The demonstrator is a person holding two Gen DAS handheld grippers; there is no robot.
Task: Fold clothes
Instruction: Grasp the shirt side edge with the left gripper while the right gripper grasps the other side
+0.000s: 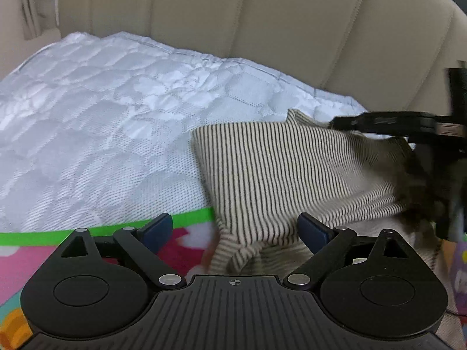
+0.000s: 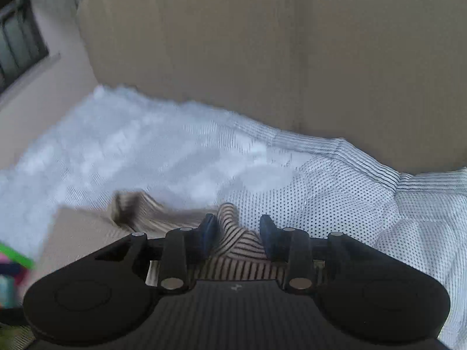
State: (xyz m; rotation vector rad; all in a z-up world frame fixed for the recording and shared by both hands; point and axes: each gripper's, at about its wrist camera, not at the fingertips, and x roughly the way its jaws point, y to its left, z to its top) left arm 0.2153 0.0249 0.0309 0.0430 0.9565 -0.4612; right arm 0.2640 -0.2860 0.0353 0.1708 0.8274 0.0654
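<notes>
garment: striped top [image 1: 277, 175], cream with thin dark stripes, lies partly on the white quilted bed cover [image 1: 102, 110] and partly over the bright patterned mat [image 1: 87, 250] at the near edge, in front of the beige padded headboard [image 1: 262, 29].
left tongs [image 1: 236, 230]: jaws spread wide, nothing between them; they hover just over the near, bunched edge of the top.
right tongs [image 2: 238, 233]: a ridge of striped cloth sits between the blue pads [image 2: 208, 233], which stand a little apart; you seem to have it pinched, but i cannot tell how firmly. in the left view they reach onto the far right corner of the top.
blur: the right side is smeared, so the cloth there looks to be in motion.
stage: partly doubled and rumpled; this fits either a fold being made or one being straightened.
doing it well: take the near edge with the left tongs level with the right ones, keep the cloth taut between both, and lay edges to match.
long axis: runs left to right across the left view; stripes cross it, running near to far.
pointing: the raised corner points toward the headboard.
</notes>
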